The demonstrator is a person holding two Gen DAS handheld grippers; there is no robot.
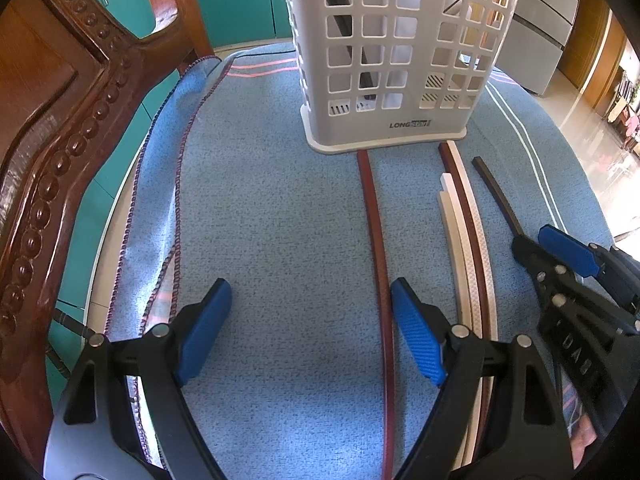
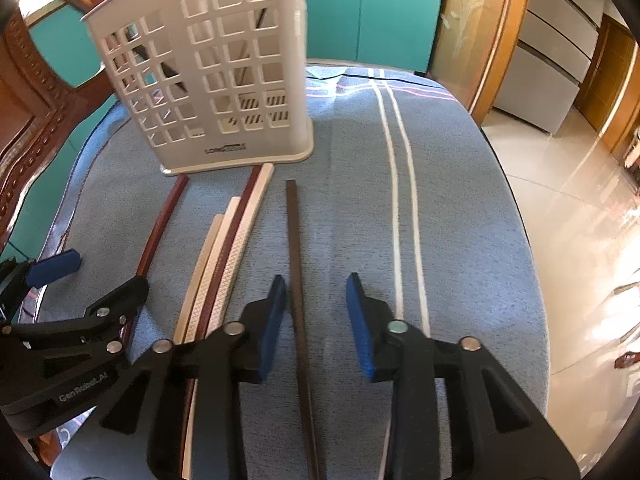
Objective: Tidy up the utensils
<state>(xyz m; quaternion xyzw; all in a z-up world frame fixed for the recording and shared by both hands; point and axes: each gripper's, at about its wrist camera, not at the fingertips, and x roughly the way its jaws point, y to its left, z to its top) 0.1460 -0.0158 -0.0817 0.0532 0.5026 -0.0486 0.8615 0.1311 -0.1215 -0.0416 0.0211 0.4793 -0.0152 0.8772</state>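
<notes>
1. We hold the right gripper (image 2: 316, 320) with its blue-padded jaws wide apart and nothing between the pads. The long dark brown chopstick (image 2: 298, 300) lies on the blue cloth-covered table (image 2: 472, 240) in the gap, much nearer the left pad than the right one.
2. The step in hand looks like picking up that dark stick. We should shift slightly left so it sits midway between the pads, then lower until both pads flank it close to the cloth.
3. We should close slowly. A thin square stick can roll or twist, so we want the flat sides against the ribbed pads.
4. The left gripper (image 1: 312, 332) is also spread wide and empty. The single reddish-brown chopstick (image 1: 378, 264) runs just inside its right pad, so we should keep that hand steady to avoid nudging it.
5. The bundle of cream and reddish-brown chopsticks (image 1: 468, 248) lies between the two tools, apart from the dark stick, so the right-hand grasp should not disturb it.
6. The white perforated plastic utensil holder (image 1: 396, 52) stands upright at the far ends of the sticks. Something dark already stands inside. Once lifted, we tip the stick upright before aiming at the top opening.
</notes>
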